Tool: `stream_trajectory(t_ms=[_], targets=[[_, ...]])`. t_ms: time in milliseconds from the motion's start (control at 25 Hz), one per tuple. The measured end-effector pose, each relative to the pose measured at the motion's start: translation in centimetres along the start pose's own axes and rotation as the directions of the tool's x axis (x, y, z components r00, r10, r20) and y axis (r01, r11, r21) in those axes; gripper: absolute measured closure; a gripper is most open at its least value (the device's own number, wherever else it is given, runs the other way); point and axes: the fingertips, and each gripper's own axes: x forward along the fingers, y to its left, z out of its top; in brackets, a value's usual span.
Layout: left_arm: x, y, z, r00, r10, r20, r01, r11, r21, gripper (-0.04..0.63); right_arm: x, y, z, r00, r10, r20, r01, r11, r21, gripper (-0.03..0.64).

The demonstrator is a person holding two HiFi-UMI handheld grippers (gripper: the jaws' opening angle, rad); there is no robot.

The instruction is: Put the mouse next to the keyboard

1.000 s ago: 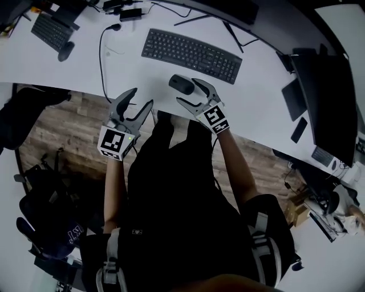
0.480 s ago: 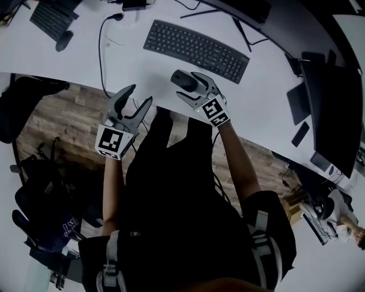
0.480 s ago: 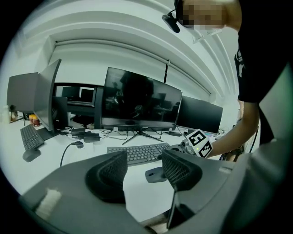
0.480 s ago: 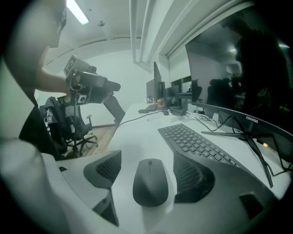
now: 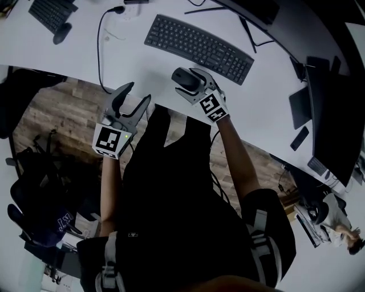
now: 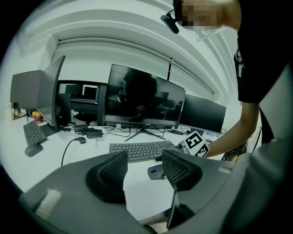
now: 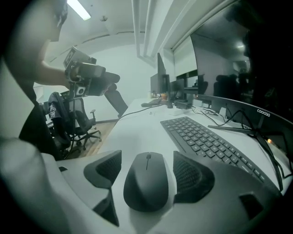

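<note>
A: Mouse [image 5: 183, 78] on desk [image 5: 142, 68], just beside keyboard's [image 5: 199, 41] near edge — right gripper [image 5: 185, 82] straddles it, jaws apart, not pinching.
B: Left gripper [image 5: 138, 92] spread, empty. Risk — an off-centre squeeze squirts it sideways.

**Q:** What surface carries the items in the head view?

**A:** A white bench [image 5: 137, 63].

**Q:** What lies directly on it?

**A:** At centre, a black keyboard [image 5: 198, 41], set aslant. A black mouse [image 5: 183, 80] lies flat at the keyboard's 7 o'clock, near it but apart. At the keyboard's 9 o'clock, a black cable [image 5: 100, 51] runs to the bench's near edge. Far out at 10 o'clock is a second keyboard [image 5: 51, 11], with a second mouse [image 5: 61, 37] at its 6 o'clock. At 4 o'clock lie two dark flat slabs [image 5: 299, 108], too dim to identify.
</note>
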Motion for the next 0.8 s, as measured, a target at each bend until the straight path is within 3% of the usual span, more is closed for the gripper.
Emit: stream_trajectory(t_ms=[480,800], targets=[[-0.4,0.9,-1.0,1.0,0.03,-0.009,-0.03,0.999,-0.025,0.368,1.8,-0.2,-1.4,0.999,0.001,-0.045,-0.001,1.0,-0.009,0.288],[-0.6,1.1,-1.7,0.999,0.027,-0.021,-0.027,0.999,-0.019,0.371,2.3,0.2,-2.1,0.991,-0.033,-0.126,0.019,0.993,-0.114,0.311]])
